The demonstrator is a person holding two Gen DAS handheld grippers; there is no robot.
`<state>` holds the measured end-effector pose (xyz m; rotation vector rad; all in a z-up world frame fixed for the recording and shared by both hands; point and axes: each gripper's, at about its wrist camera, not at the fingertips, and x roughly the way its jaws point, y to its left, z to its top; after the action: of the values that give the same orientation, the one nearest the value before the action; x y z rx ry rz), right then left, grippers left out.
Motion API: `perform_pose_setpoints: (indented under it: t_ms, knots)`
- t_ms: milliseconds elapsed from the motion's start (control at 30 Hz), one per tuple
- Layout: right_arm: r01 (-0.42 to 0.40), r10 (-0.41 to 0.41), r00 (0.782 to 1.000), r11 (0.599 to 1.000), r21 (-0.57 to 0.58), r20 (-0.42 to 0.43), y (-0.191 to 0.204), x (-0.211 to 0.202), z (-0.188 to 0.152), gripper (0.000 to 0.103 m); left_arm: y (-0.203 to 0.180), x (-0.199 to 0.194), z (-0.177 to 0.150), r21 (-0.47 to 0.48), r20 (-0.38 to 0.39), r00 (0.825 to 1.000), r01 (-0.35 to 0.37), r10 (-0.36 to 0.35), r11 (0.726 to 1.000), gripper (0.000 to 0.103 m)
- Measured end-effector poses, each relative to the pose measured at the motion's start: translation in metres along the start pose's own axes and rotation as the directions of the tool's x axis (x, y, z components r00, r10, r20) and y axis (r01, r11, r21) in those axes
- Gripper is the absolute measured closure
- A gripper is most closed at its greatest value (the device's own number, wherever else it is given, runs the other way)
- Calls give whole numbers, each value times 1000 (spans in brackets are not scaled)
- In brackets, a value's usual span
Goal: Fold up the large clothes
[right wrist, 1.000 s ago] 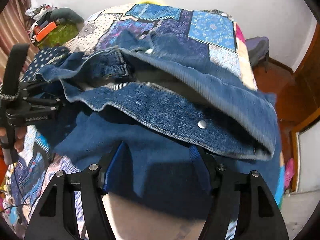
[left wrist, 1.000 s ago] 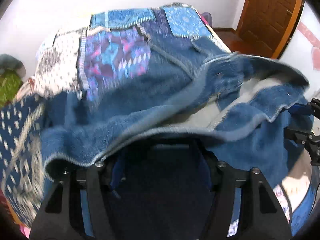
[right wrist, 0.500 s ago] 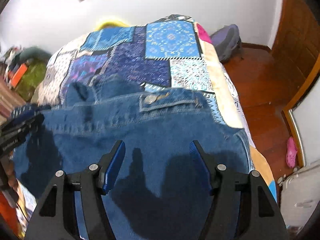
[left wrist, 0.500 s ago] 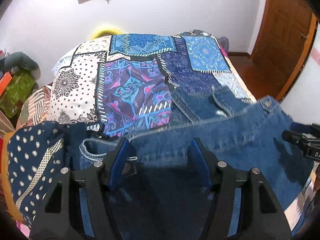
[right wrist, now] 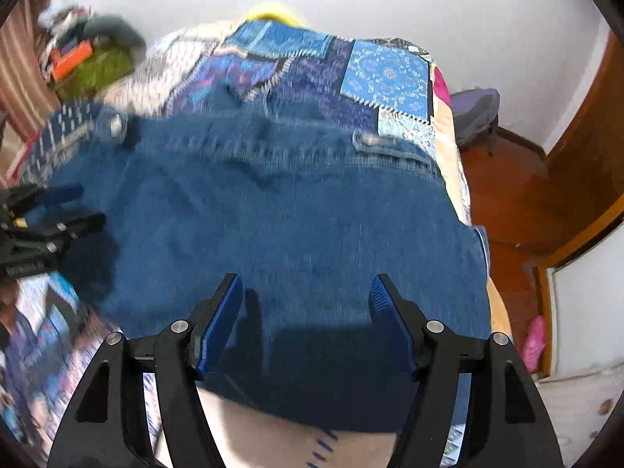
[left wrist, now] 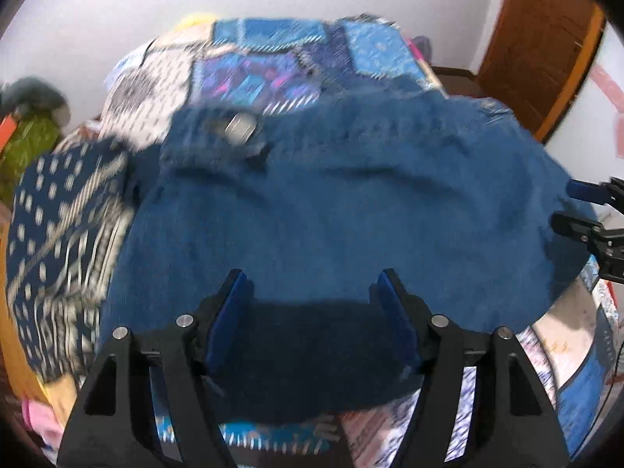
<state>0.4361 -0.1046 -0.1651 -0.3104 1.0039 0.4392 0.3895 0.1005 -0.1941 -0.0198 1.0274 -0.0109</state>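
Observation:
A blue denim garment (left wrist: 331, 210) lies spread flat on the patchwork bedspread (left wrist: 265, 66), its waistband and metal button at the far edge. It fills the middle of the right wrist view (right wrist: 280, 214) too. My left gripper (left wrist: 314, 296) is open and empty, just above the garment's near edge. My right gripper (right wrist: 306, 296) is open and empty, over the near edge on the garment's other side. Each gripper shows at the side of the other's view: the right gripper's fingers (left wrist: 585, 210) and the left gripper's fingers (right wrist: 58, 210).
A dark blue dotted cloth (left wrist: 58, 226) lies left of the garment on the bed. A wooden door (left wrist: 542, 39) and wooden floor (right wrist: 507, 195) are to the right. A green bag and clutter (right wrist: 85, 62) sit at the bed's far left. A white wall stands behind.
A second ago the denim garment hung bunched in the air between the grippers. It now lies flat on the bed, and both grippers have pulled back slightly toward its near edge.

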Motion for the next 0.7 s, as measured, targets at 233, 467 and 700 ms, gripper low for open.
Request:
perform_pose_setpoints:
  t_ms: [233, 467, 700]
  knots:
    - [44, -42, 999, 997, 57, -31, -23, 1, -26, 28, 24, -25, -43, -70, 58, 998, -12, 16, 997, 35]
    - [47, -43, 998, 994, 103, -39, -29, -11, -38, 28, 50, -51, -75, -196, 72, 997, -19, 34, 980, 35]
    - [35, -35, 999, 996, 78, -1, -19, -29, -47, 28, 84, -67, -100, -394, 113, 993, 13, 35, 919, 35]
